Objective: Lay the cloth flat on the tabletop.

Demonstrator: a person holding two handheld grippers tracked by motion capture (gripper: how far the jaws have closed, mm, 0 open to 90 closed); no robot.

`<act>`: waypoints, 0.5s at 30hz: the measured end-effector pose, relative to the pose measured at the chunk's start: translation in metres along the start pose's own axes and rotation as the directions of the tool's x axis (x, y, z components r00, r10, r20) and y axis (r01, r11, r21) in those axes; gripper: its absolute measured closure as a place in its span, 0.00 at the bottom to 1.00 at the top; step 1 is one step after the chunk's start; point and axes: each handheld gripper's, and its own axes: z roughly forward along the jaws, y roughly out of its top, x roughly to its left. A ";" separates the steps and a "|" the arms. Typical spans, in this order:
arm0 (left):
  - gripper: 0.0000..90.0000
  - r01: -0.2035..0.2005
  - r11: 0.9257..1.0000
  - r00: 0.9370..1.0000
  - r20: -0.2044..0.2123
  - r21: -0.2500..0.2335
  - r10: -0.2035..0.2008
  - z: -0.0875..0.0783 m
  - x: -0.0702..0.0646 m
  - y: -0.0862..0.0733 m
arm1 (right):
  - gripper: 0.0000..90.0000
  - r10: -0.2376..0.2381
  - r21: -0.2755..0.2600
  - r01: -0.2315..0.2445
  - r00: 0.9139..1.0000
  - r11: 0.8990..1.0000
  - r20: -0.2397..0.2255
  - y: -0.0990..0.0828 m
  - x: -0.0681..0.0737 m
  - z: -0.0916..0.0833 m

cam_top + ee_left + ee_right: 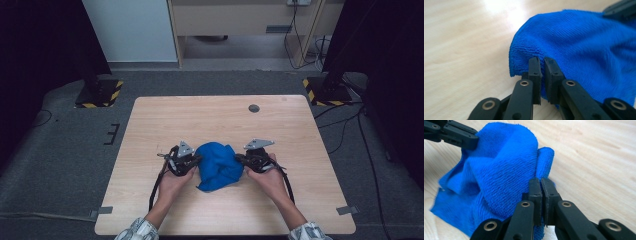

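While the pale wood-grain table [150, 130] lies flat and smooth, a crumpled blue terry-weave microfibre cloth [217, 165] sits bunched near its middle, between both hands. At its left edge, the left gripper [192, 162], black with a grey three-cornered plate, pinches the cloth; the left gripper view shows those jaws pressed together on a rounded, finely ribbed fold of the cloth [579, 50]. At the cloth's right edge the right gripper [243, 159] pinches likewise; the right gripper view shows its jaws nipping a rolled hem of the cloth [499, 175], with looped pile and the far gripper [454, 135]. Checked sleeves [137, 230] show in the high view.
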 end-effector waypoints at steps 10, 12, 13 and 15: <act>0.94 -0.006 0.997 1.000 -0.008 -0.072 0.005 -0.019 -0.003 0.012 | 0.97 -0.002 -0.078 0.002 1.000 0.997 0.004 0.009 -0.004 -0.024; 0.94 -0.006 0.998 1.000 -0.009 -0.061 0.005 -0.018 -0.002 0.011 | 0.97 0.005 -0.080 -0.005 1.000 0.997 0.010 0.009 -0.007 -0.026; 0.94 -0.002 0.998 1.000 -0.010 -0.057 0.002 -0.018 -0.001 0.010 | 0.97 0.008 -0.078 -0.007 1.000 0.997 0.013 0.008 -0.008 -0.027; 0.94 0.003 0.999 1.000 -0.011 -0.050 -0.004 -0.017 0.000 0.008 | 0.97 0.016 -0.073 -0.015 1.000 0.997 0.018 0.007 -0.010 -0.027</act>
